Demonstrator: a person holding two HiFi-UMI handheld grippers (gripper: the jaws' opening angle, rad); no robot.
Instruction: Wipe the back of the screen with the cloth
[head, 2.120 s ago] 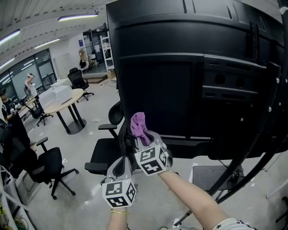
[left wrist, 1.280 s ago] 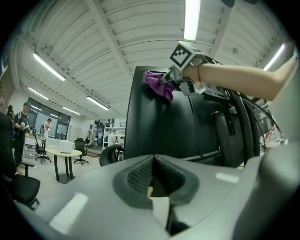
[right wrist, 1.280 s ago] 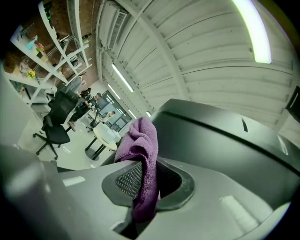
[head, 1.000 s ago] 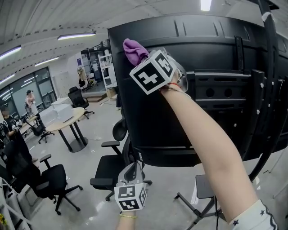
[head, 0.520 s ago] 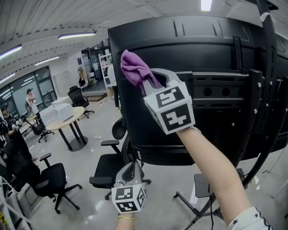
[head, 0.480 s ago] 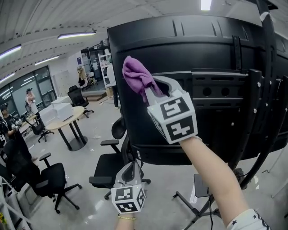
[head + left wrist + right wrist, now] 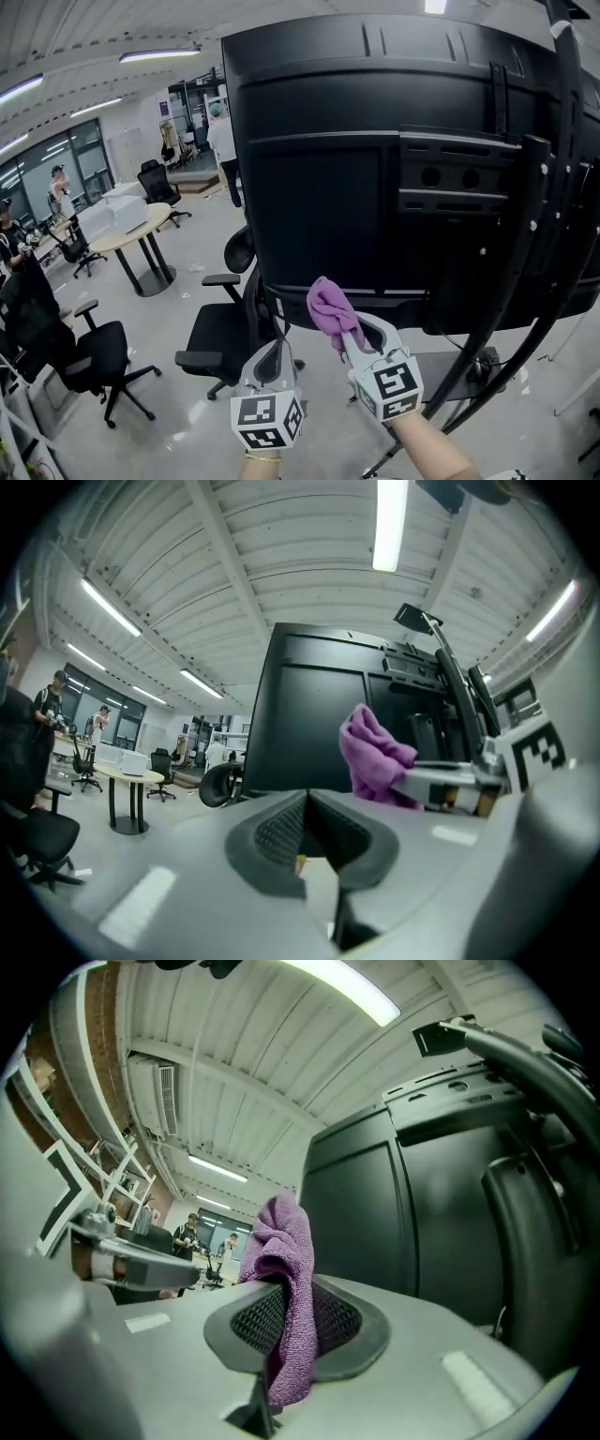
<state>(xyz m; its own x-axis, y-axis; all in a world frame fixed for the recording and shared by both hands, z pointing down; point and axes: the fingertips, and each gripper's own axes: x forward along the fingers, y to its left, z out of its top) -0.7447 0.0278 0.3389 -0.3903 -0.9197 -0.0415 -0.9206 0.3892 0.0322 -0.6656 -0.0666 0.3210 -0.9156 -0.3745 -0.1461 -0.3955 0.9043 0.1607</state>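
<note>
Head view shows the purple cloth pinched in the right gripper. Its jaws are shut tight on a fold of the cloth, with a bunched end left standing above the tips and a short tail hung below, as is confirmed in the right gripper view. The left gripper is held low, just to the left; its jaws are brought together and nothing is gripped between them. The cloth is held at the lower edge of the black back of the screen, which fills the far side of the scene. Whether the panel is actually touched cannot be settled; the cloth is probably just short of it.

Most of the panel is judged to be left to wipe. The bunched end should be pressed onto the plastic, so that cloth and not the jaw tips is dragged across it. Overlapping strokes are best run along the broad plain area at the left. The mounting bracket at the right, with its holes and edges, is better worked round slowly, since the weave could be caught there. Pressure is to be kept light, because the screen is carried on a stand and might be rocked. The grip should be watched: only a fold is held, and it could be pulled out on a hard stroke.
</note>
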